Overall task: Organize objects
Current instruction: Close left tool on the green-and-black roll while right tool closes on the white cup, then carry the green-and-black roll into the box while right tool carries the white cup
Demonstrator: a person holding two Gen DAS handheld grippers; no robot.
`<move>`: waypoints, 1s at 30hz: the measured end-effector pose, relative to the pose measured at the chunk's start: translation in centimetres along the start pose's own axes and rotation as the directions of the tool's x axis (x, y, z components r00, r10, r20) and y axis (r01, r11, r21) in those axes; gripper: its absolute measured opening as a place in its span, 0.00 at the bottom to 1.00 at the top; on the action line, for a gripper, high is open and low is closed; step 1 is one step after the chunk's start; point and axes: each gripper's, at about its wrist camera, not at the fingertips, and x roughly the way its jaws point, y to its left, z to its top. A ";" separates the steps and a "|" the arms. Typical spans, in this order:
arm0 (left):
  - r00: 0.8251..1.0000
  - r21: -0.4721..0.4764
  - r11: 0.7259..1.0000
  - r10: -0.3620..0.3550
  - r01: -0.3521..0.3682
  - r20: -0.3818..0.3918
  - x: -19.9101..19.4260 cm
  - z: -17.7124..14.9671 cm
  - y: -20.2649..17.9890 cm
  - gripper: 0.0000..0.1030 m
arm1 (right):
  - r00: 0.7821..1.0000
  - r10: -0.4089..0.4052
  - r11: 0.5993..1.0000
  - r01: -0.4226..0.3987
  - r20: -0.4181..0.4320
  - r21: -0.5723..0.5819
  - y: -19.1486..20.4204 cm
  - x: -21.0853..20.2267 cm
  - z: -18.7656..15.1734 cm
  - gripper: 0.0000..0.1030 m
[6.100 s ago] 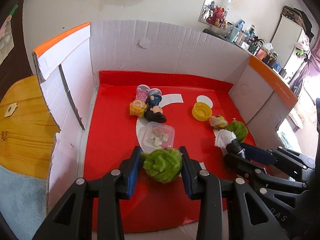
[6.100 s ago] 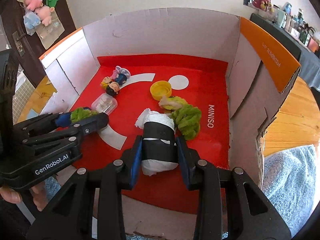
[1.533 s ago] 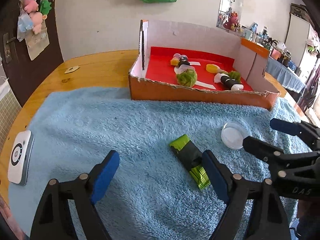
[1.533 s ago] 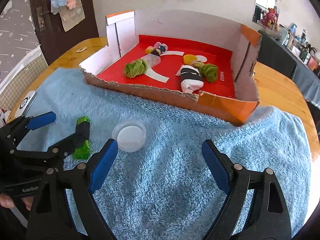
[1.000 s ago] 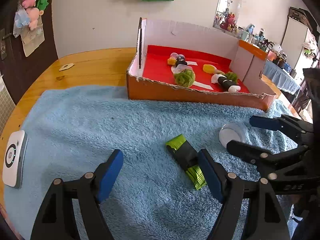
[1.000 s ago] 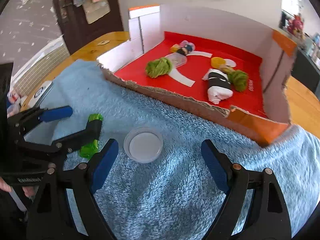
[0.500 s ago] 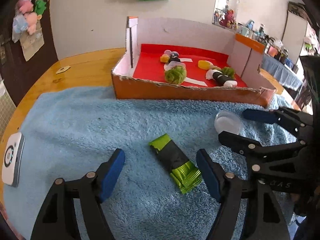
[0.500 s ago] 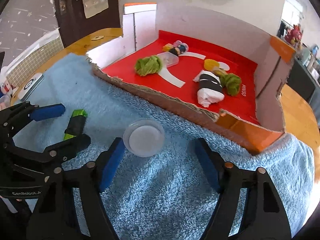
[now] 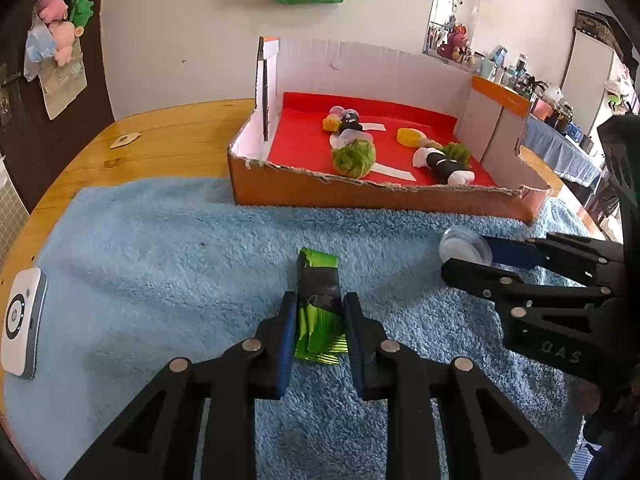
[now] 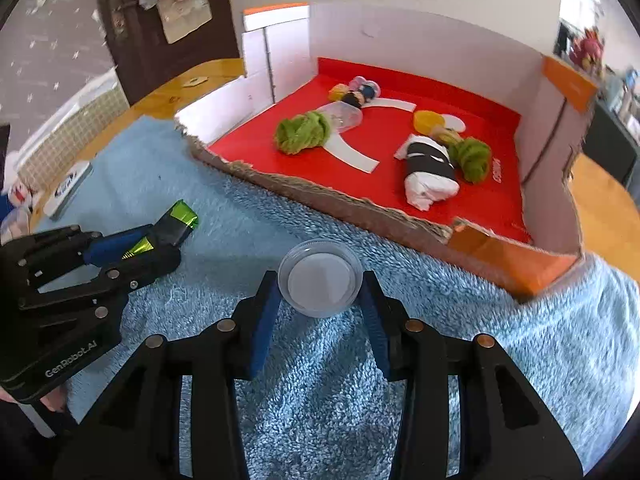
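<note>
Fluffy blue towel (image 9: 160, 248), crinkly green foil packet (image 9: 319, 312), round, seemingly plastic lid (image 10: 321, 278)

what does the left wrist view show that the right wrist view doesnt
Only the left wrist view shows the left gripper head on, its jaws closing on the green and black packet, and the white device's face.

Only the right wrist view shows the right gripper head on, its jaws closing around the round clear lid, and a fingertip at the lower left.

Both show the blue towel, the cardboard box with its red floor, and the green bundle and black-and-white roll inside it.
</note>
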 end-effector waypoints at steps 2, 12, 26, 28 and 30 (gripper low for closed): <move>1.000 -0.001 1.000 -0.007 0.007 0.000 0.0 0.1 0.1 0.23 | 1.000 -0.001 1.000 0.001 0.000 0.022 -0.3 -0.2 -0.1 0.38; 0.999 -0.027 0.999 -0.037 0.037 0.009 -0.2 0.3 1.0 0.22 | 1.000 -0.007 0.995 0.005 0.015 0.099 -0.8 -1.6 -1.1 0.38; 0.997 -0.037 0.997 -0.065 0.066 0.028 -0.5 0.7 1.4 0.14 | 0.999 0.005 0.988 -0.010 0.034 0.153 -0.4 -3.0 -2.0 0.38; 0.997 -0.048 0.996 -0.070 0.071 0.022 -0.2 0.6 1.6 0.14 | 0.999 0.004 0.988 -0.010 0.037 0.155 -0.4 -3.2 -2.0 0.38; 0.997 -0.050 0.996 -0.075 0.076 0.030 -0.4 0.5 1.6 0.14 | 0.999 0.003 0.988 -0.009 0.041 0.154 -0.3 -3.3 -1.9 0.38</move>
